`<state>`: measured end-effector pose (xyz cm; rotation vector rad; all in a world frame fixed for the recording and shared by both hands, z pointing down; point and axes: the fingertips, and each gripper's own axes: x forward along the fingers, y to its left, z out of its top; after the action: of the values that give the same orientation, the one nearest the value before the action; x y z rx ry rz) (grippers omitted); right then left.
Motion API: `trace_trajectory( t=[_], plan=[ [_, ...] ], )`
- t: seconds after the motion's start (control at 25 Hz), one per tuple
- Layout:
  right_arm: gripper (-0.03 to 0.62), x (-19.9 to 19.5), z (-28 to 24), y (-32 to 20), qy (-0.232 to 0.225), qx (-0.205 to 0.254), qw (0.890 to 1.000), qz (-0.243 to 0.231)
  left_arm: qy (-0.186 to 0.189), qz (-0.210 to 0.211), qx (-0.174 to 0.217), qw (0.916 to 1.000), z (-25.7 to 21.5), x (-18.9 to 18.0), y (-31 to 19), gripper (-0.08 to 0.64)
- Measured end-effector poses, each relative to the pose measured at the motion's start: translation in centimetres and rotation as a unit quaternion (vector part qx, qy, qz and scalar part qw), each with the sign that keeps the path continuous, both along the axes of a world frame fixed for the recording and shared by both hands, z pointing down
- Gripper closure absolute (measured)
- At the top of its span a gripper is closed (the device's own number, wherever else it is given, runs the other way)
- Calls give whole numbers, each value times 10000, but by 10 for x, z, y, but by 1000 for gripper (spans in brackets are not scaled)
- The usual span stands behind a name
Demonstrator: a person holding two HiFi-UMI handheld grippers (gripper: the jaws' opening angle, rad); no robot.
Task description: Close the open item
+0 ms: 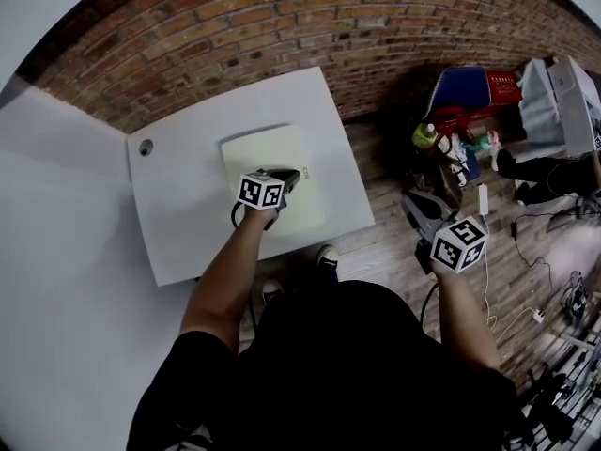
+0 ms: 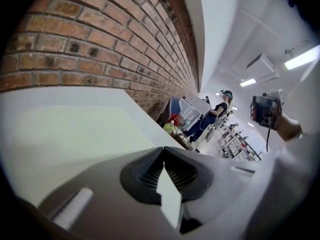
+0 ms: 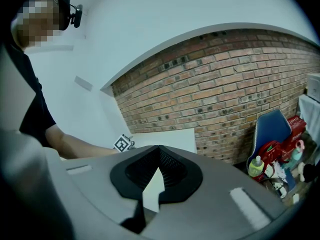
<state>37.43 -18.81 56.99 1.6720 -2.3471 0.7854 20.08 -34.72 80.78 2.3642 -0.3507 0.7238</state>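
One small dark print (image 1: 307, 170) sat near the right edge of the pale flat item (image 1: 268, 158), too small to read. The other marks were the black-and-white squares on the cube of each gripper.

The brick wall (image 1: 282, 36) ran along the far side, and a plain white wall (image 1: 56, 252) met it on the left. The floor (image 1: 385, 252) was of wooden boards. Against the brick wall stood a white table (image 1: 178, 224) with a small round hole (image 1: 145, 147) near its far left corner. The pale flat item lay about in the middle of the table, flat, and from above it looked shut.

The left gripper (image 1: 285, 178) was over the near right part of this item, very low; I could not tell if it touched. In its own view the left gripper (image 2: 163, 150) had its jaws together, with nothing between them. The right gripper (image 1: 427, 224) was held off the table, above the floor and well apart from the item; in its own view (image 3: 159, 149) the jaws were together and empty too.

To the right of the table, by the wall, lay a blue and red bag (image 1: 474, 92), beside it a green bottle (image 1: 424, 136), and white cables (image 1: 488, 289) on the boards. The left gripper view showed a person (image 2: 218, 110) standing far off in the room.
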Motion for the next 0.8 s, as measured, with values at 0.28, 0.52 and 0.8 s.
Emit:
trace_trajectory(
  t=[0.28,0.52,0.8],
  plan=[
    [594,4,1,-1,-10,-11,10000,0,-662,275,289,9970,16,13,3,557],
    [594,10,5,2,-49,-38,10000,42,-1150,457,389,9916,28,16,6,557],
    [594,14,5,3,-67,-39,10000,58,-1457,575,578,9860,33,18,6,557]
  ],
)
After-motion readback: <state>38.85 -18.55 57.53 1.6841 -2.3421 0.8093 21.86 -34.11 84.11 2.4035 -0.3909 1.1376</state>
